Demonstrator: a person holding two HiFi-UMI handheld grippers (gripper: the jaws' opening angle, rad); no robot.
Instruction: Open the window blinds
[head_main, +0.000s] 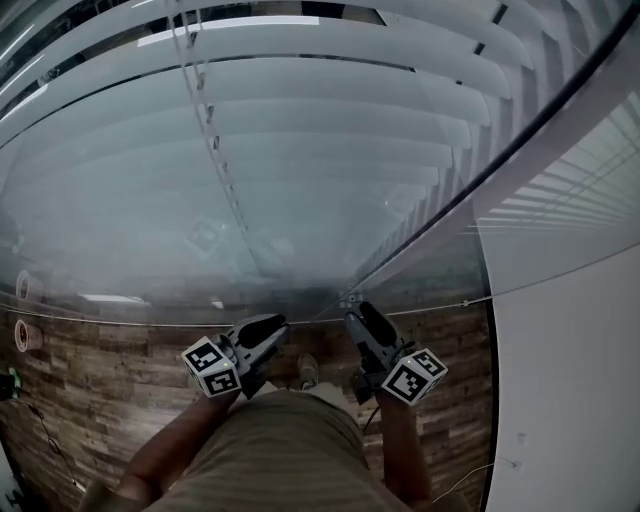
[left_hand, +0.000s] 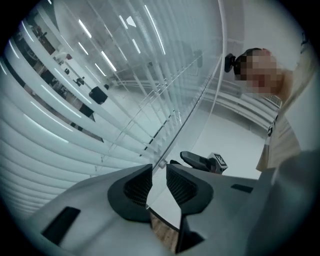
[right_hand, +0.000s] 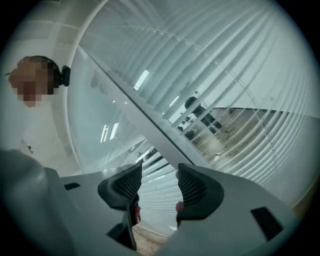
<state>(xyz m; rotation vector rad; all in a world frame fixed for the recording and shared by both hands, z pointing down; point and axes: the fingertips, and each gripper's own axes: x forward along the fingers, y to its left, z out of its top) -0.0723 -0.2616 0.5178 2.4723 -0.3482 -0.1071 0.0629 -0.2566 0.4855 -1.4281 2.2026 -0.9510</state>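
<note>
White horizontal slatted window blinds (head_main: 330, 110) before both tools, grey left gripper (left_hand: 159, 171) slightly parted, grey right gripper (right_hand: 160, 174) spread wide, nothing pinched.

The left gripper (left_hand: 159, 175) holds its jaws slightly apart on nothing, facing white blinds (left_hand: 60, 145); the right gripper (left_hand: 204, 161) shows beyond.

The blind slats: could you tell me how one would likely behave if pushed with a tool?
The blind slats look thin and long, so one would probably flex rather than resist. They hang on thin cords, so a push likely sways its neighbours too. Their sheen suggests slipperiness.
</note>
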